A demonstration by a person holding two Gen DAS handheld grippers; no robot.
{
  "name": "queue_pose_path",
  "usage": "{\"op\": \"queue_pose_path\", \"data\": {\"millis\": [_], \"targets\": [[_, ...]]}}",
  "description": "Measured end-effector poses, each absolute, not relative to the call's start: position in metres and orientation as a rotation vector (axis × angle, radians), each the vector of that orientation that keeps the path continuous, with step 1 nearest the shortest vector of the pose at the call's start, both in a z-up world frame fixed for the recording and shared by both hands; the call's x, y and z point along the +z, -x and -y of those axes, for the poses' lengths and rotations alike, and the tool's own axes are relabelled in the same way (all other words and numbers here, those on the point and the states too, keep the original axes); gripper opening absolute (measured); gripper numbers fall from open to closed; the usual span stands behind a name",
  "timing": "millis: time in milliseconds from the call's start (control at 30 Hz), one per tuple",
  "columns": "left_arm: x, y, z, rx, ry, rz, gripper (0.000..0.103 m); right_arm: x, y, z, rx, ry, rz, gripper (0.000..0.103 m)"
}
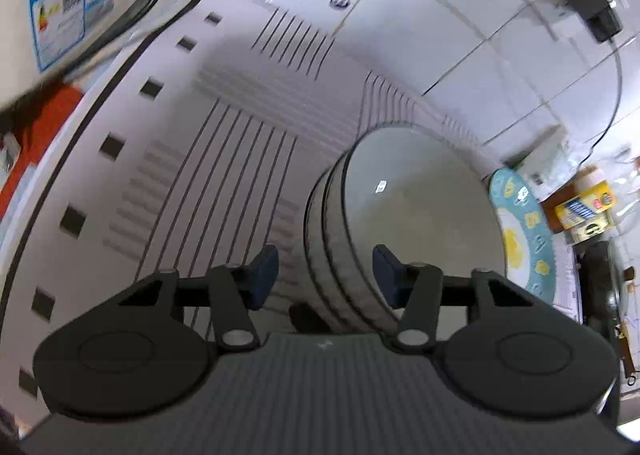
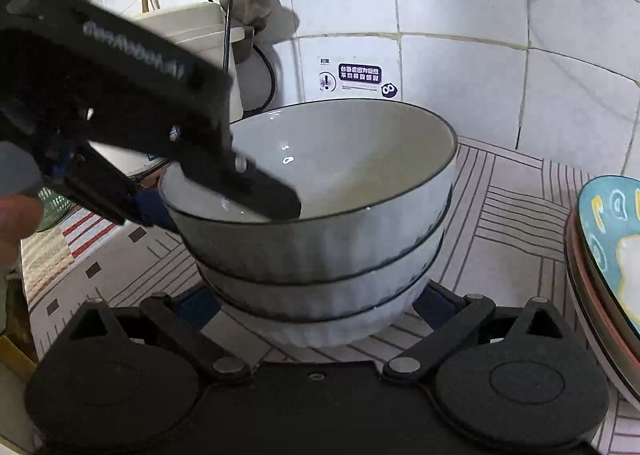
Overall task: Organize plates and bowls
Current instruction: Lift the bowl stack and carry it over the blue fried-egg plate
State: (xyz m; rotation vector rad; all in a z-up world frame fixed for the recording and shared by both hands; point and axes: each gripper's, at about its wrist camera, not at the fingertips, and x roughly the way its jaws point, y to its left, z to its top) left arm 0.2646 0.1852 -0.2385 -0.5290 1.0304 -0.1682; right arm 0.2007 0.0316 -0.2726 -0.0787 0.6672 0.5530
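White wall tiles stand behind a worktop (image 2: 516,207) covered with a line-patterned mat. Three ribbed bowls (image 2: 320,239) sit nested there, near the stacked plates (image 2: 608,255). The left tool (image 1: 325,271) has its fingers apart astride the top bowl's rim, probably to seat it straight. The right tool (image 2: 316,305) is spread wide around the lowest bowl, perhaps to steady the stack.

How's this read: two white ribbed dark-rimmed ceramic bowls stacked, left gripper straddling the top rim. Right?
Wrong count: the stack of white ribbed dark-rimmed bowls holds three, not two, as the right wrist view shows. The left gripper does straddle the top rim.
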Motion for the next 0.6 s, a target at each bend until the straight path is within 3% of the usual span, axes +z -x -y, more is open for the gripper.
{"op": "queue_pose_path", "data": {"millis": [167,600], "targets": [[-0.232,-0.257,-0.174,-0.127,0.489,-0.992,0.048,-0.269,-0.202,-0.023,0.561,-0.031,-0.707,0.102],[-0.242,-0.250,-0.181,-0.089,0.583,-0.905,0.046,-0.273,-0.214,-0.024,0.629,0.012,-0.706,0.103]]}}
